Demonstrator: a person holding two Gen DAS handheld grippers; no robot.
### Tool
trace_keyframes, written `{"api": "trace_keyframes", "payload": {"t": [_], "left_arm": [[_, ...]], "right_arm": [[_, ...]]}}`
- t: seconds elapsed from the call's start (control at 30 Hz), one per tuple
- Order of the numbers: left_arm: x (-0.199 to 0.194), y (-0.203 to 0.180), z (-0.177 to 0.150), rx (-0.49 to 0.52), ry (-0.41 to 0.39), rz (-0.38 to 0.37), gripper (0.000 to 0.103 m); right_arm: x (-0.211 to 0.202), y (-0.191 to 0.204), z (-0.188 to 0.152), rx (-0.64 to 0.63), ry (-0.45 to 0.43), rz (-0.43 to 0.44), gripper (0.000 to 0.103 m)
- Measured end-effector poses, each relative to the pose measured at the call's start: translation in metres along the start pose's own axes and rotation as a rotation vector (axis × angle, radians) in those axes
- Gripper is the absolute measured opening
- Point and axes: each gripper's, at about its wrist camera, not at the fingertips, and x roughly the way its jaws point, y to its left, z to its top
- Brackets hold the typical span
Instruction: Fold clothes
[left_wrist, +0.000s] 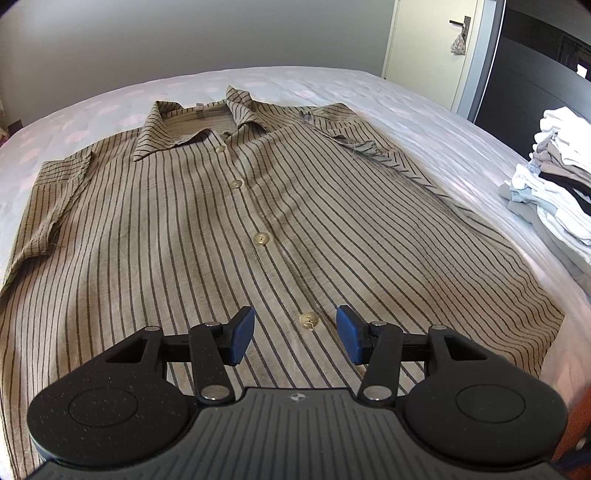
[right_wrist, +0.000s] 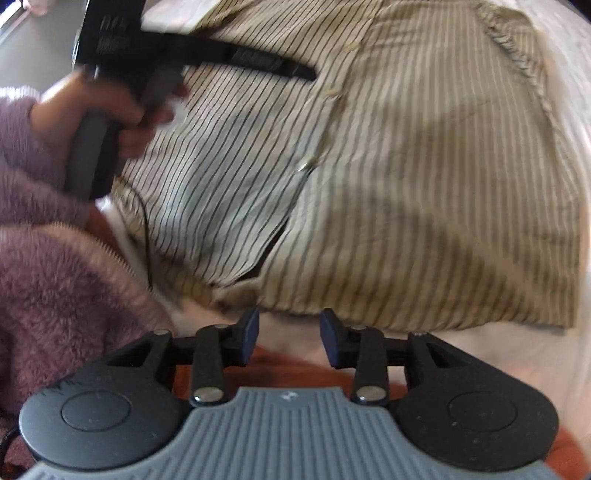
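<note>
1. While the striped shirt (left_wrist: 236, 229) lies flat, buttoned, on the white bed (left_wrist: 424, 122), the left gripper (left_wrist: 295, 334) hovers above its lower placket, jaws spread, empty.
2. Right gripper (right_wrist: 289, 338): jaws apart, empty, just off the hem.

White bed (left_wrist: 406, 110), grey wall (left_wrist: 184, 37), cream door (left_wrist: 432, 40) at right, daylight.

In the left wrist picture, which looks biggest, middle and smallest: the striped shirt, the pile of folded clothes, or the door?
1. Striped shirt
2. Pile of folded clothes
3. Door
The door only looks small because it is far away and partly cut off.
</note>
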Motion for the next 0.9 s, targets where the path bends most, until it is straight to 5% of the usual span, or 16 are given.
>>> {"api": "trace_keyframes", "payload": {"t": [0.5, 0.53, 0.67, 0.9], "left_arm": [[-0.003, 0.005, 0.003, -0.014, -0.013, 0.007, 0.048], [-0.003, 0.005, 0.003, -0.014, -0.013, 0.007, 0.048], [-0.004, 0.007, 0.003, -0.018, -0.011, 0.009, 0.048], [-0.006, 0.011, 0.004, -0.036, -0.021, 0.015, 0.048]], "right_arm": [[0.053, 0.034, 0.001, -0.214, 0.030, -0.170, 0.059], [0.057, 0.033, 0.001, -0.220, 0.039, -0.177, 0.053], [0.055, 0.026, 0.000, -0.222, 0.038, -0.214, 0.002], [-0.001, 0.021, -0.003, -0.235, 0.041, -0.166, 0.002]]}}
